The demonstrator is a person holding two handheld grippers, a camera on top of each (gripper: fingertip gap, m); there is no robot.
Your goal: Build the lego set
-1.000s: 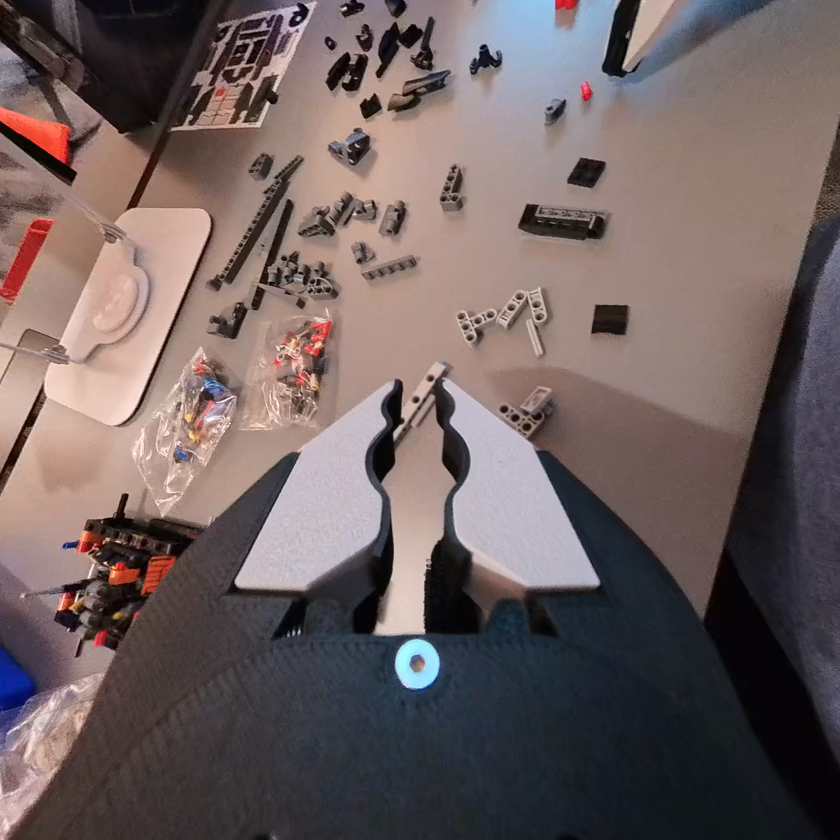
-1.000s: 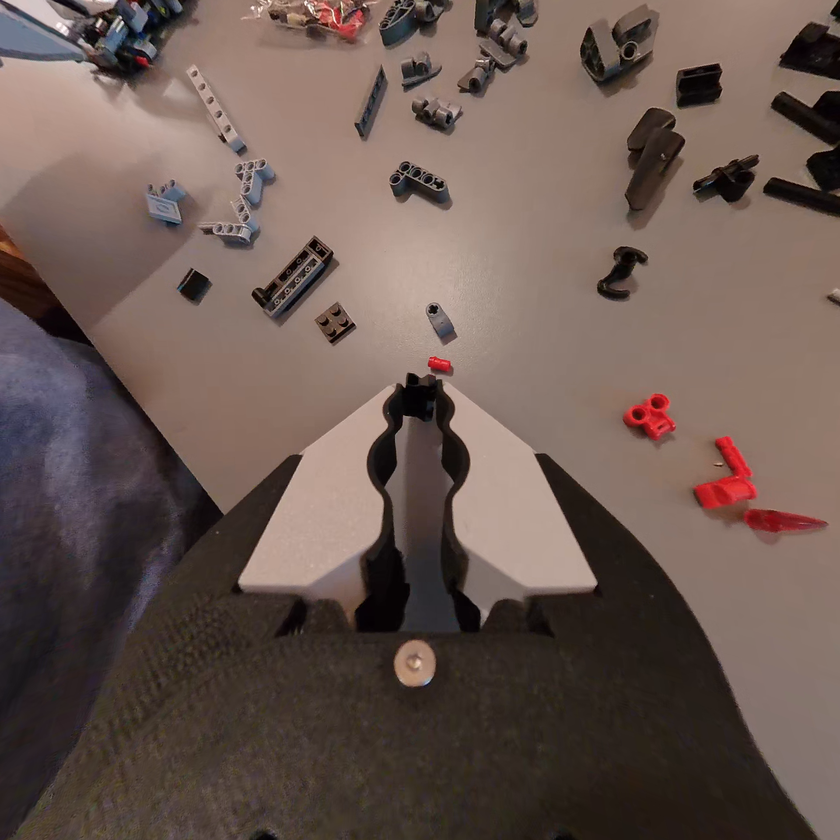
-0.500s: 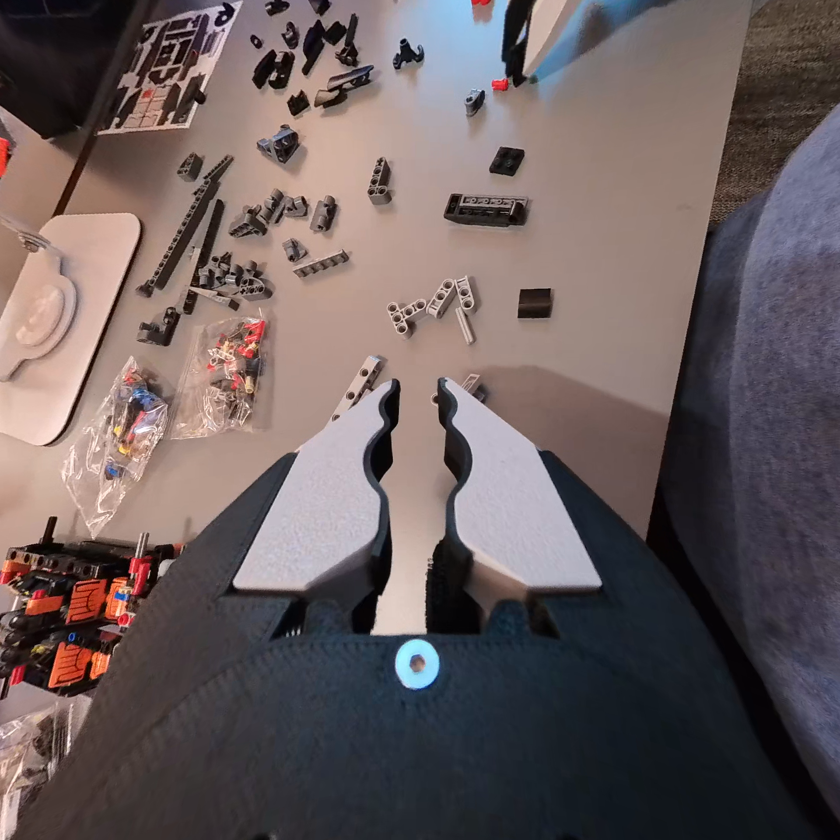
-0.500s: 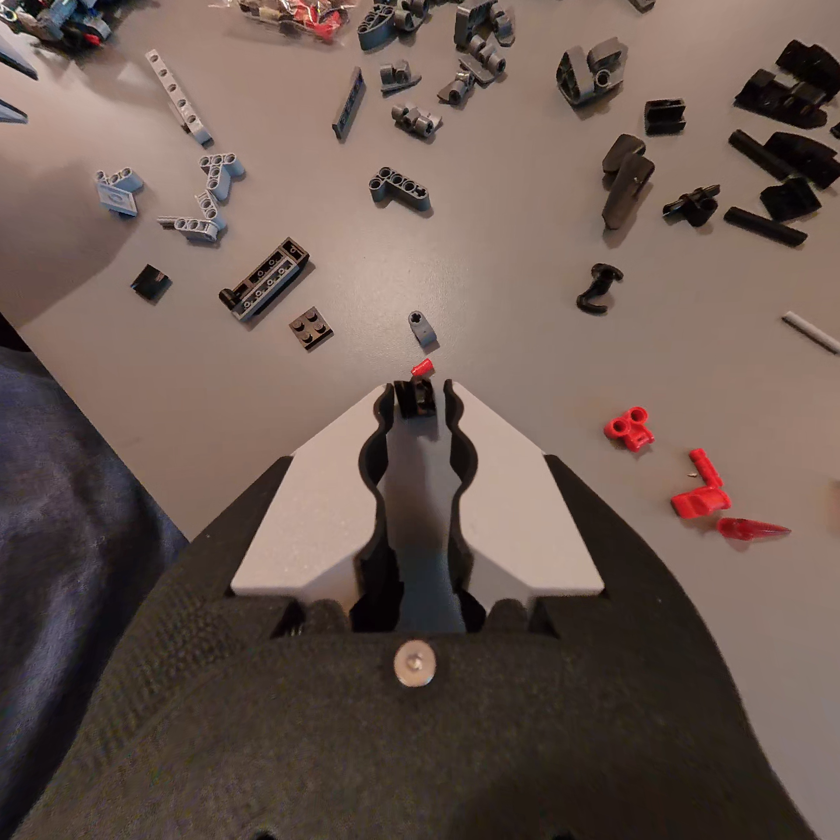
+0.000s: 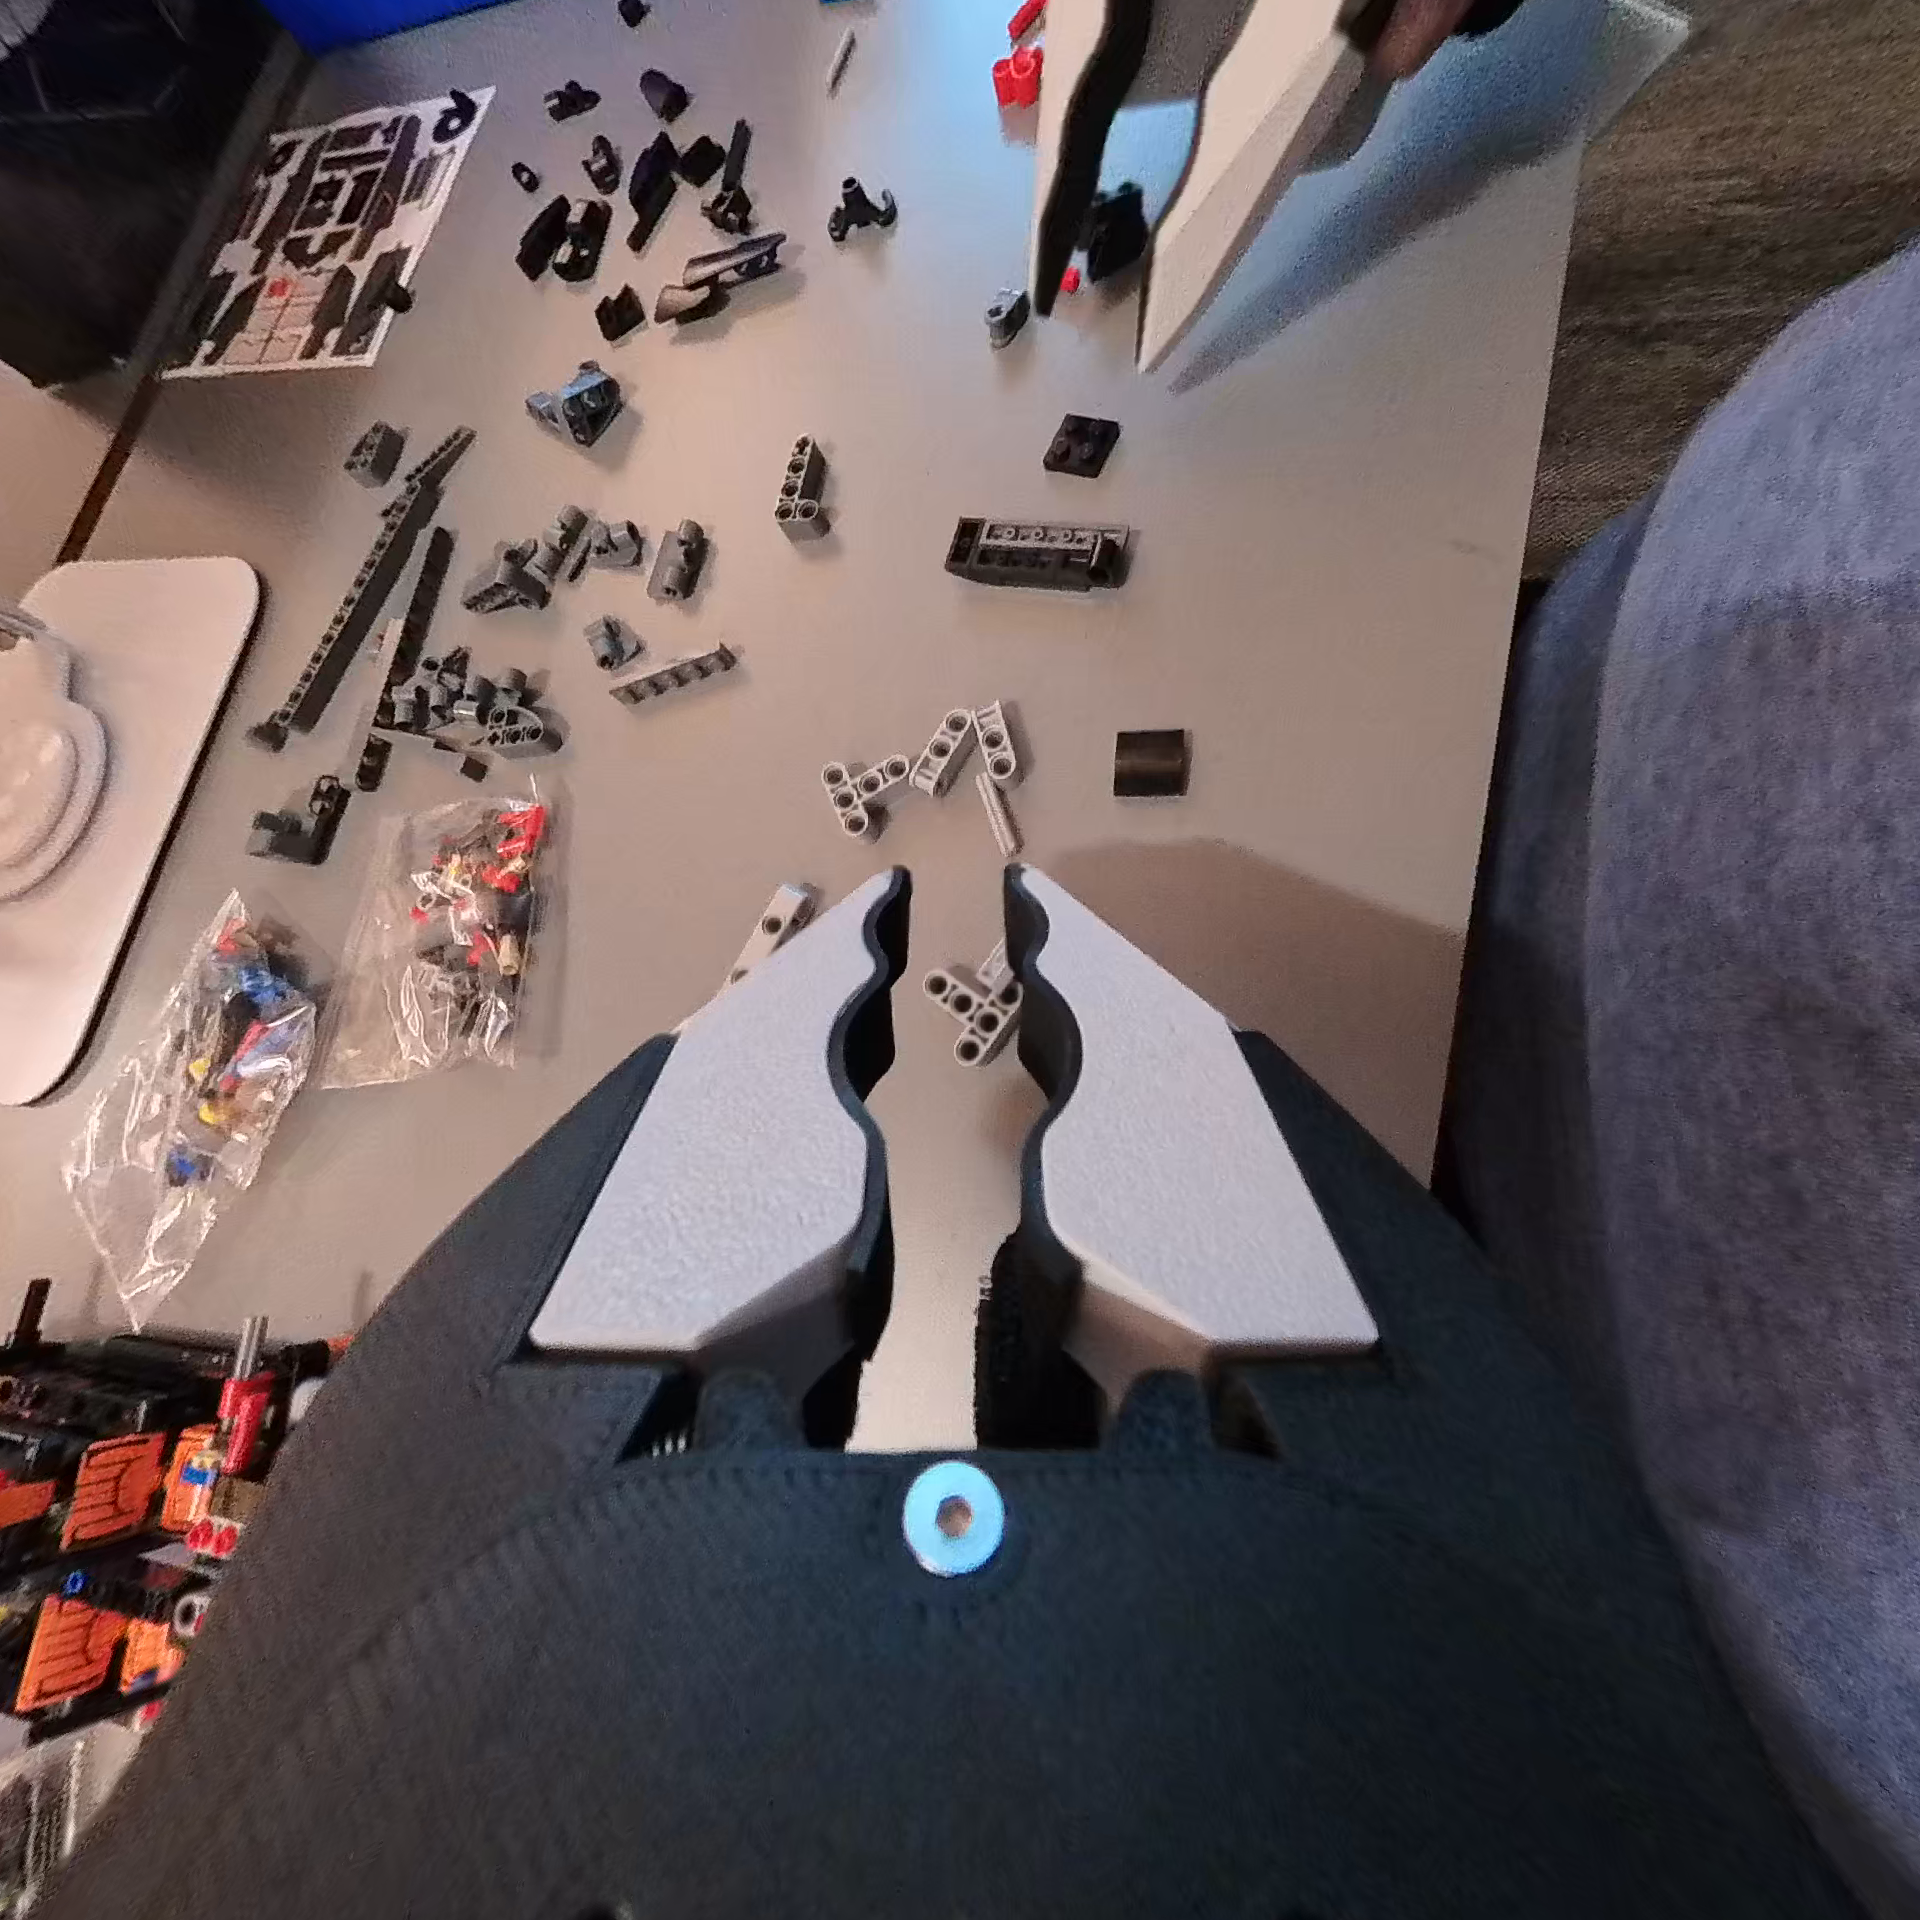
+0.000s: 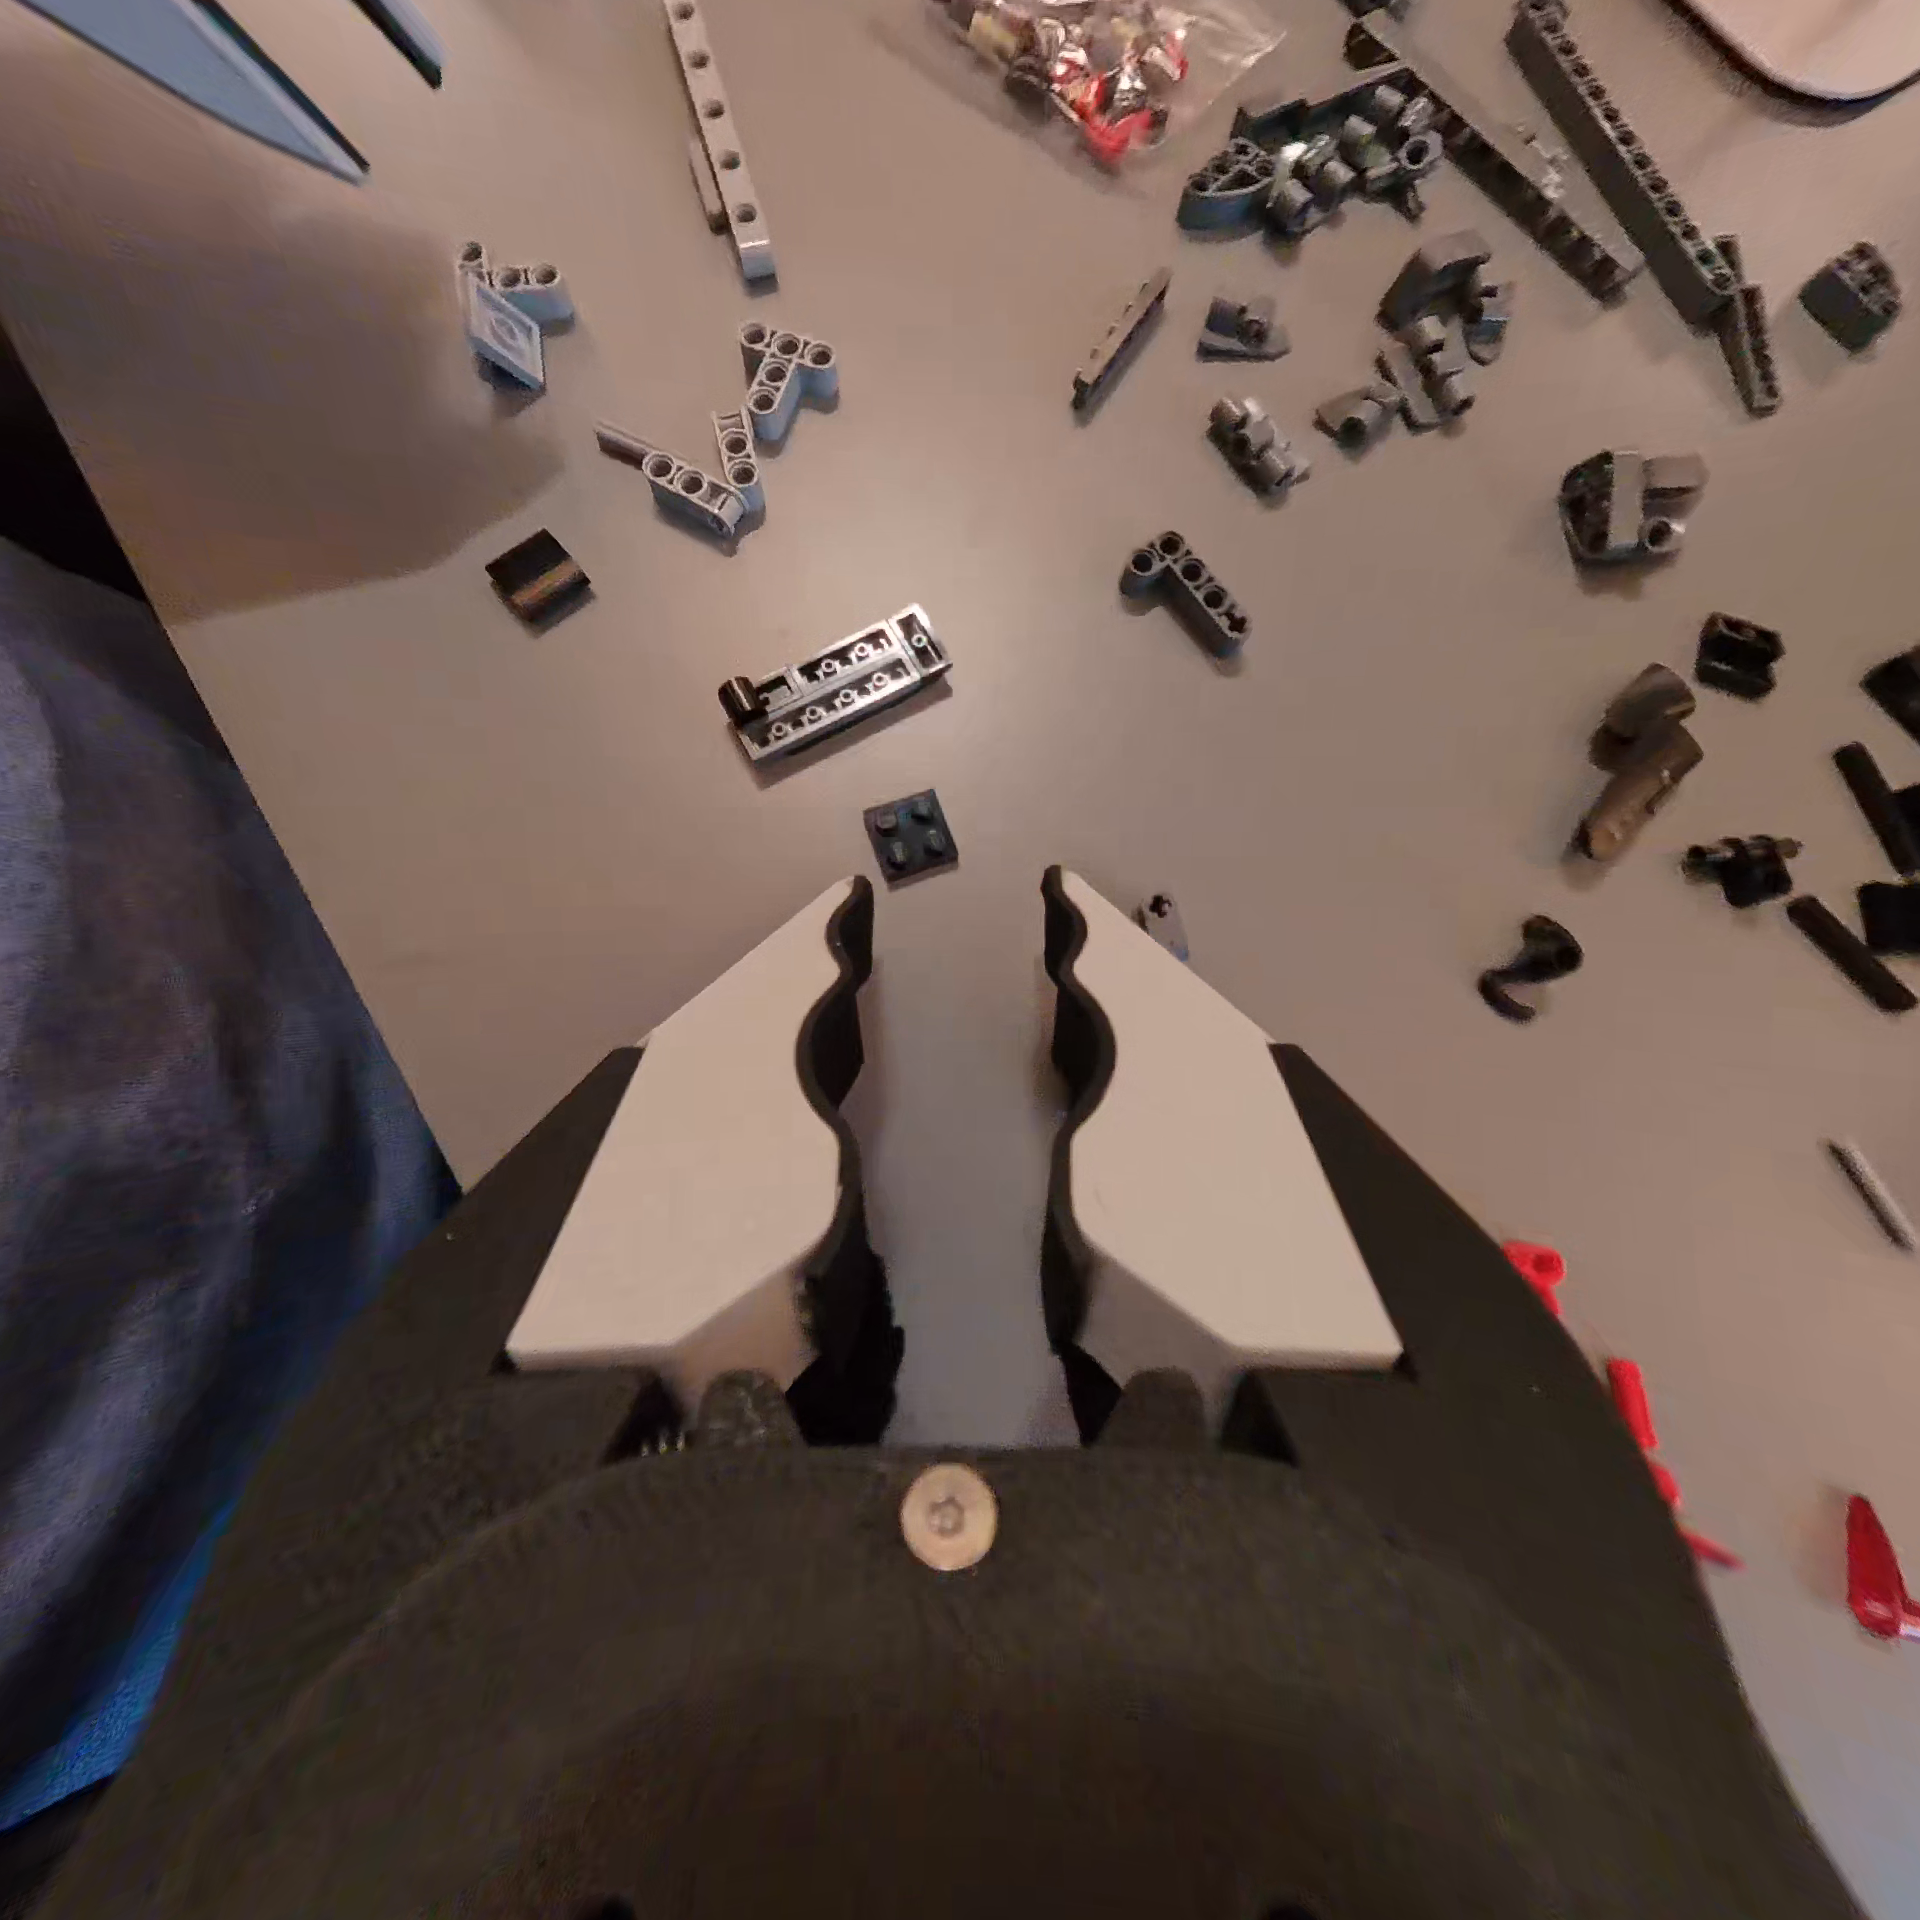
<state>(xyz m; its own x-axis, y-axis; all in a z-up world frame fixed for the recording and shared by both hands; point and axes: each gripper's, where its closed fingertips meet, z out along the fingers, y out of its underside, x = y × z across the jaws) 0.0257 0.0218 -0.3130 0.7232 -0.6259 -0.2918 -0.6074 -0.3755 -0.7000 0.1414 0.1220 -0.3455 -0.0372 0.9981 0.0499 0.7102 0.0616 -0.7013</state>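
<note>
My left gripper [image 5: 956, 883] is open low over the grey table [image 5: 1299, 644]. A light grey L-shaped beam [image 5: 977, 1013] lies between its fingers, untouched. A light grey long beam [image 5: 774, 920] pokes out beside the left finger. My right gripper [image 6: 954, 881] is open and empty, with a black 2x2 plate [image 6: 912, 840] just ahead of its left fingertip. The right gripper [image 5: 1143, 187] also shows at the top of the left wrist view, with a small black piece [image 5: 1117, 223] seen between its fingers. The partly built orange and black model [image 5: 104, 1507] sits at lower left.
Loose black and grey parts cover the table. There are a black long plate [image 6: 836, 681], light grey beams [image 5: 914, 774], two part bags [image 5: 447, 935], a sticker sheet [image 5: 332, 229] and a white pad [image 5: 104, 779]. A person's blue-clad leg [image 5: 1714, 935] borders the table's right edge. Tip to tip, the grippers are about 15 centimeters apart.
My left gripper has shifted right, from over the long beam to over the L-shaped beam. My right gripper has opened wider, let go of the small black piece and moved toward the black plates.
</note>
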